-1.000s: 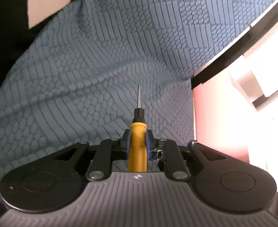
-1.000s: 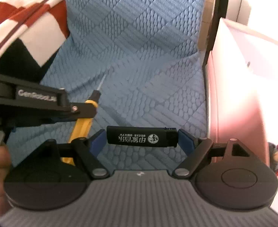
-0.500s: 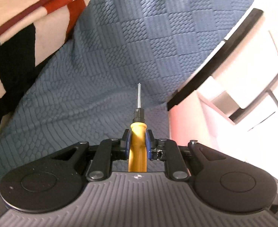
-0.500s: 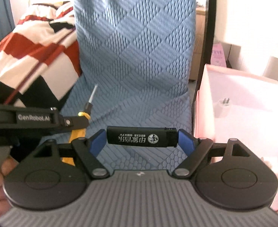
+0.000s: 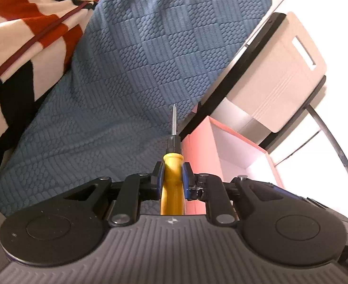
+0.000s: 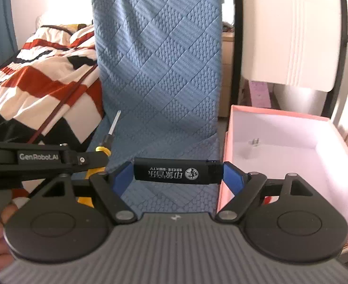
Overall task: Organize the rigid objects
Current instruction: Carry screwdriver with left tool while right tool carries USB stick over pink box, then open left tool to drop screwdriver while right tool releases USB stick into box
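My left gripper (image 5: 172, 174) is shut on a yellow-handled screwdriver (image 5: 172, 177), whose metal tip points forward and up, in the air over the blue quilted cover (image 5: 131, 75). My right gripper (image 6: 177, 172) is shut on a black lighter (image 6: 177, 171) held crosswise by its two ends. The left gripper (image 6: 95, 159) and the screwdriver (image 6: 108, 135) also show at the left of the right wrist view. An open pink box (image 6: 226, 165) with a white inside stands to the right of both; a small white plug (image 6: 250, 148) lies in it.
A red, white and black striped blanket (image 6: 46, 71) lies to the left. A white bin (image 6: 290, 35) on a black frame stands behind the pink box (image 5: 197, 146). The blue cover (image 6: 159, 71) hangs down the middle.
Both grippers have risen and tilted up with their objects still held. More of the blanket, the white bin and the inside of the pink box have come into view.
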The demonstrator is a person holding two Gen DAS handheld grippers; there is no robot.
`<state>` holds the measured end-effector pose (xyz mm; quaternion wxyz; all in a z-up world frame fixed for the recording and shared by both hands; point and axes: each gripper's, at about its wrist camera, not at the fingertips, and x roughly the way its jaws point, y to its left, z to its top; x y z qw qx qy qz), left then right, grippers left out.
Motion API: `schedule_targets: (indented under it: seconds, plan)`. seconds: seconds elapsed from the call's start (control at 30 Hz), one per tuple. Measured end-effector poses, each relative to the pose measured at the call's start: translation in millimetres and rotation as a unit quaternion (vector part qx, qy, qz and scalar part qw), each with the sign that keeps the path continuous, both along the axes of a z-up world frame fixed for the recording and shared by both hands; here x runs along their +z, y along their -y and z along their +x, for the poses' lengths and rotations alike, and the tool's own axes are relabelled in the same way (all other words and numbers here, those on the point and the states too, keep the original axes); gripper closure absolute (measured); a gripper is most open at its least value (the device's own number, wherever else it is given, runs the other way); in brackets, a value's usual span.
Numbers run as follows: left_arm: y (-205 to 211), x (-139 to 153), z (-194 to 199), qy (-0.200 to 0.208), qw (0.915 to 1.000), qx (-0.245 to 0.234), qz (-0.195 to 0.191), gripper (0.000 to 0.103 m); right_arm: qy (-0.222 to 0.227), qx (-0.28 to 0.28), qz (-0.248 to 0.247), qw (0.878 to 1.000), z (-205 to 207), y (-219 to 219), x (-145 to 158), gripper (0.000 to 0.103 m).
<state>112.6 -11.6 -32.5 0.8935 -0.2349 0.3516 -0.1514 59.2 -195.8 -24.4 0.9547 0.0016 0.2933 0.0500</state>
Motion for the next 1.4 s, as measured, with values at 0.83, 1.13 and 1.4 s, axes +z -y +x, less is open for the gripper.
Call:
schedule_targets:
  seconds: [0.83,1.13,1.4]
  plan:
    - [131.7,14.0,12.9,-0.007,0.9931,-0.117,-0.004,0.084,0.009,-0.109,0.018,0.994,-39.1,105.7,14.0,0.019]
    - [168.5,11.0,44.8,-0.027,0.9888,-0.147,0.01,0.084,-0.01,-0.129,0.042,0.991,-25.1,136.9,5.1,0.019]
    - [199.4,1.2,98.3,-0.06,0.9828,-0.171,0.037,0.084,-0.059,-0.138,0.054,0.987,20.8,170.6,-16.6,0.019]
